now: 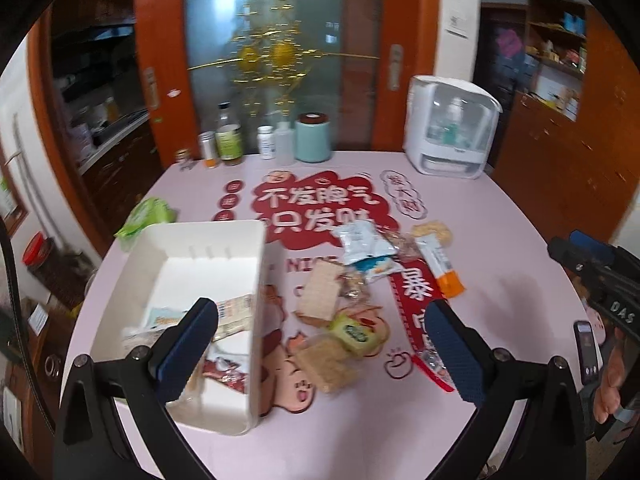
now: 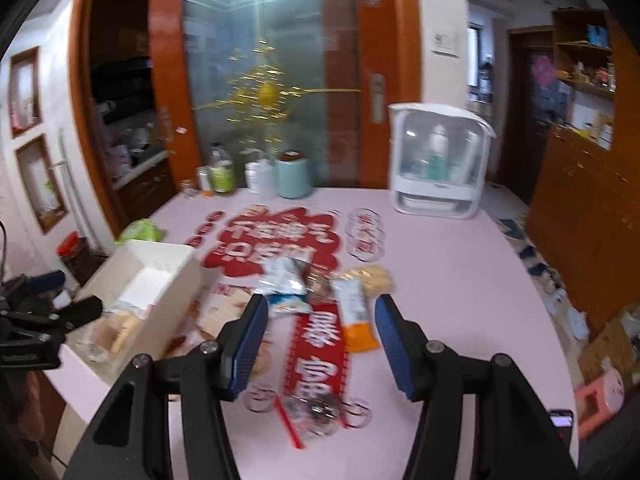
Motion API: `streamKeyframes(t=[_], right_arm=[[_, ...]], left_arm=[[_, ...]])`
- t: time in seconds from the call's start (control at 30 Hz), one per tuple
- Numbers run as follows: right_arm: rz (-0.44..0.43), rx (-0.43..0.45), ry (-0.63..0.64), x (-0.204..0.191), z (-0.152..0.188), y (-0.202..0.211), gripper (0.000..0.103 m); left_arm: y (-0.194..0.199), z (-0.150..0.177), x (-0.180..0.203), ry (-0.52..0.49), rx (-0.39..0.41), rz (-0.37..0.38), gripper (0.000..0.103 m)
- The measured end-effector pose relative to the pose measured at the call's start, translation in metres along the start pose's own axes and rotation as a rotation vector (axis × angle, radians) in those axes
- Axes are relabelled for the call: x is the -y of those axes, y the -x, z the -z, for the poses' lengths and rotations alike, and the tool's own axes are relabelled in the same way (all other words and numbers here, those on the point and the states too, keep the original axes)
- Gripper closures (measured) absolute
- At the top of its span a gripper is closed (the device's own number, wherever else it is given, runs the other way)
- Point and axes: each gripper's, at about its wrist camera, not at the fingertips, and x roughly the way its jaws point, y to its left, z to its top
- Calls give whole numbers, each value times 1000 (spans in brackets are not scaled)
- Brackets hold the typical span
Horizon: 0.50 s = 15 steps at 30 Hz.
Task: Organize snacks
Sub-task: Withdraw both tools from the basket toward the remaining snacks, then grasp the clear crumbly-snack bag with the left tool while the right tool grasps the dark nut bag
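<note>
A white bin stands at the table's left and holds several snack packets; it also shows in the right wrist view. Loose snacks lie mid-table: a white and blue bag, a white and orange bar, a cracker pack, a green packet and a second cracker pack. My left gripper is open and empty, above the bin's right wall and the snacks. My right gripper is open and empty, above the table near the bar and the bag.
Bottles and a teal canister stand along the table's far edge, with a white appliance at the far right. A green bag lies behind the bin. A phone lies at the right edge. Red stickers cover the pink tabletop.
</note>
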Motion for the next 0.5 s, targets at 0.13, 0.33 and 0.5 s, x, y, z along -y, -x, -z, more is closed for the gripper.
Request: streamKeyframes(t=[0.13, 0.33, 0.5], right_arm=[[16, -55, -14, 12, 22, -17, 47], [10, -168, -6, 15, 60, -57, 47], [3, -287, 55, 7, 98, -92, 47]], left_arm=[[-13, 2, 22, -53, -4, 14, 0], [-50, 18, 39, -101, -78, 52, 0], [-95, 48, 39, -94, -212, 22, 0]])
